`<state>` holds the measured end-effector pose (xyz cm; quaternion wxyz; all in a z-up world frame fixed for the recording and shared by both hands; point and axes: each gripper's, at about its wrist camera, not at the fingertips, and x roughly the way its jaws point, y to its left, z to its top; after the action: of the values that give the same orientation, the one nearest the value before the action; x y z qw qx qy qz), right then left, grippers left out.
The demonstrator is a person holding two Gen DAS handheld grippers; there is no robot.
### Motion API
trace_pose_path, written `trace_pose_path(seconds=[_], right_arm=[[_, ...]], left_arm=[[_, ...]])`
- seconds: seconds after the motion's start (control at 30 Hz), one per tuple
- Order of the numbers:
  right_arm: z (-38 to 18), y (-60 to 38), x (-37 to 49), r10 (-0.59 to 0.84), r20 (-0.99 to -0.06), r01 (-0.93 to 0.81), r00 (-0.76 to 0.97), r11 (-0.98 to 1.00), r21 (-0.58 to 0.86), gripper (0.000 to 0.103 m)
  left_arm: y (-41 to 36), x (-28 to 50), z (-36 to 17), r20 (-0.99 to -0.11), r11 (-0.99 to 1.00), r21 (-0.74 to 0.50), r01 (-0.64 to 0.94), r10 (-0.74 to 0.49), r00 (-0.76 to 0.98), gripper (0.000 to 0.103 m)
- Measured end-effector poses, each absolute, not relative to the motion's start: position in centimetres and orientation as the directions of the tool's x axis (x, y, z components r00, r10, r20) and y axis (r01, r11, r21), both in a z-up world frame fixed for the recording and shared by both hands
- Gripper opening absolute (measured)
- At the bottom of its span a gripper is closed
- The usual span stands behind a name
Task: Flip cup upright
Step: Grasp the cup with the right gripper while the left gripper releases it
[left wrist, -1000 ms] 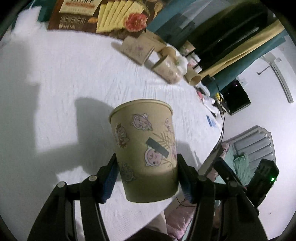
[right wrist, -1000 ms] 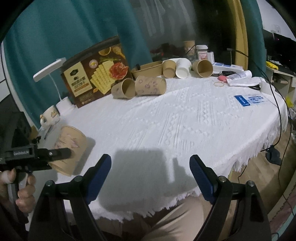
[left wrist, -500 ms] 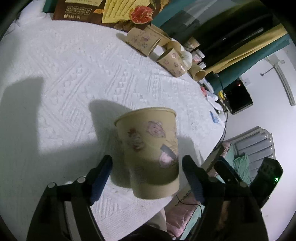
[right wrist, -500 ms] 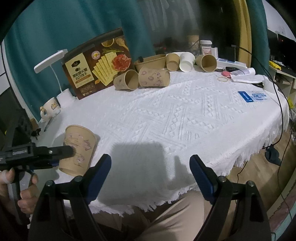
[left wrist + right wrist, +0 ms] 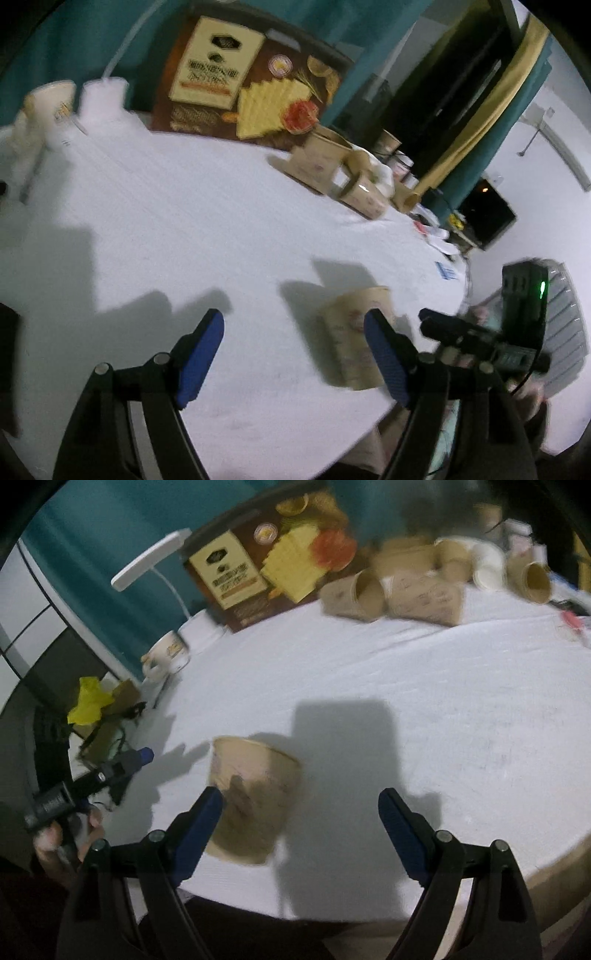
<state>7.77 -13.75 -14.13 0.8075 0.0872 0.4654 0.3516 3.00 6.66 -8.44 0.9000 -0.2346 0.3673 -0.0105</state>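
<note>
Now, surface: white tablecloth (image 5: pixel 424 686), paper cup (image 5: pixel 251 797) upright near its edge
Room: teal curtain (image 5: pixel 96 535) behind
Left gripper (image 5: pixel 295 354): apart, empty
Right gripper (image 5: pixel 301 823): apart, empty

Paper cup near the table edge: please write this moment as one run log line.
paper cup: upright on table, not held | left gripper: open, beside cup | right gripper: open | frames blurred

Blurred paper cup (image 5: pixel 255 797) apparently upright on white tablecloth (image 5: pixel 424 716), right gripper (image 5: pixel 300 814) spread wide
</note>
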Motion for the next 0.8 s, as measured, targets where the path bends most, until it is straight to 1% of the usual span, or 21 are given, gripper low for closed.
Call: trace_pose_path(seconds=[0.07,0.2,0.43,0.8], right_arm=[[-14.3,-12.3,8.9,0.670,-0.694,-0.481,0.263,0.715,0.508,0.085],[-14.8,-9.8,10.1,0.673,-0.714,-0.486,0.194,0.698,0.526,0.085],[-15.5,-6.4,11.5,0.668,-0.737,-0.497,0.097,0.674,0.546,0.085],[-16.8,-4.9,11.5,0.634,-0.772,-0.502,0.045,0.683,0.531,0.085]], left_arm=[[7.5,2.4,-8.4,-0.662,0.904,-0.392,-0.170,-0.150,0.735,0.078],[8.6,1.7,-8.7,-0.665,0.915,-0.357,-0.188,-0.108,0.739,0.078],[10.0,1.4,-9.3,-0.656,0.910,-0.372,-0.183,-0.119,0.745,0.079],[10.7,1.6,-10.1,-0.651,0.899,-0.404,-0.170,-0.152,0.744,0.079]])
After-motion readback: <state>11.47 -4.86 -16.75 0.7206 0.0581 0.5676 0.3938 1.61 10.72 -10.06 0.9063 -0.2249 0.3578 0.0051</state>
